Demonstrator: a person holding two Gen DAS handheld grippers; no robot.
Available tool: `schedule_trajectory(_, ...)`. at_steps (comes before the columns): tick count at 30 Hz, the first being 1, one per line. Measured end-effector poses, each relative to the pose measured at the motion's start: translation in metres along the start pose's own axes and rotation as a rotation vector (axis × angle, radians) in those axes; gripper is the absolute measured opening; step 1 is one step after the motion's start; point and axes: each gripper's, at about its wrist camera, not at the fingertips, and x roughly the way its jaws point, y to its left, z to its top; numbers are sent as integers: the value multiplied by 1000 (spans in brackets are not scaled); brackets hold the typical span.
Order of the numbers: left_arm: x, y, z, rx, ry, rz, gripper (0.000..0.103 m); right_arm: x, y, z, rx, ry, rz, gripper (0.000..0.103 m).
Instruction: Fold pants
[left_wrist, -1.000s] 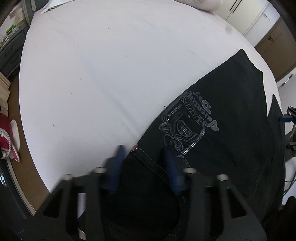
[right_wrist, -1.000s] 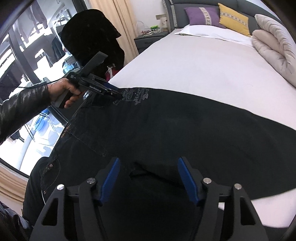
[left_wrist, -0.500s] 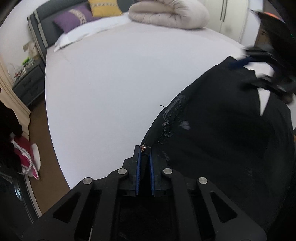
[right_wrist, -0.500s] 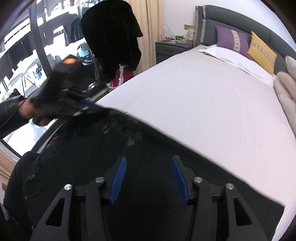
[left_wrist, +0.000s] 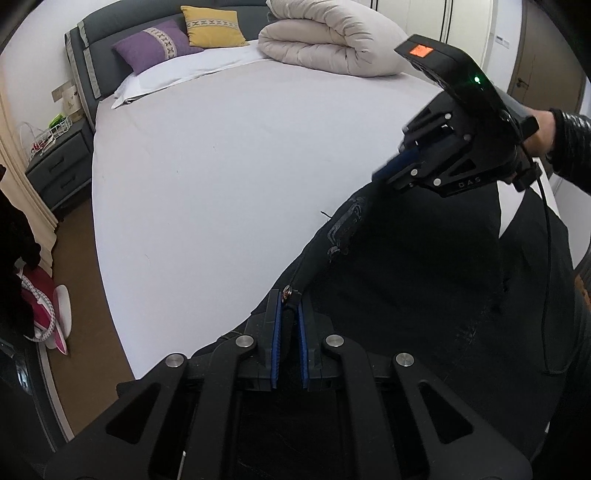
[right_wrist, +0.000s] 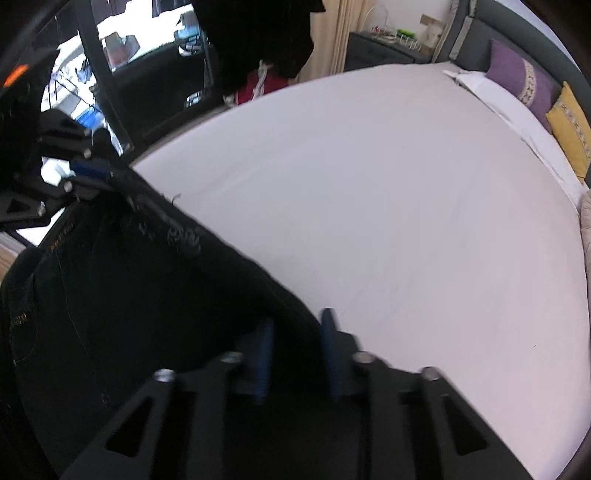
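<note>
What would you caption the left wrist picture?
Left claw pinching black pants over a white bed; right claw grips farther along.

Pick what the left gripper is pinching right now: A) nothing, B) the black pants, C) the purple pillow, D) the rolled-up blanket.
B: the left gripper has its blue pads closed on the edge of the black pants, right by a metal button, while the other things lie far up the bed.

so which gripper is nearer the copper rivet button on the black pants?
Left. The left gripper is shut on the black denim pants right beside the copper rivet button; the right gripper grips the same edge farther along.
</note>
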Motion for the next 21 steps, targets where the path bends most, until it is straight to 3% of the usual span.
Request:
schedule_trajectory(5,-1,5,8,-23,-13,-6,7,-10,0,-8,111,-50,26,6)
schedule_trajectory(12,-25,-17,0,-43,-33,-35,7,-22,30,-17,185,-109,81,5)
schedule_trajectory(16,-44,-30,-18,-46,-27,-57,7,-32,57,-38,152,-96,95,5)
schedule_trajectory(21,-64,-60,-56,-30,11,-113,7,-49,107,-70,1,-32,68,5)
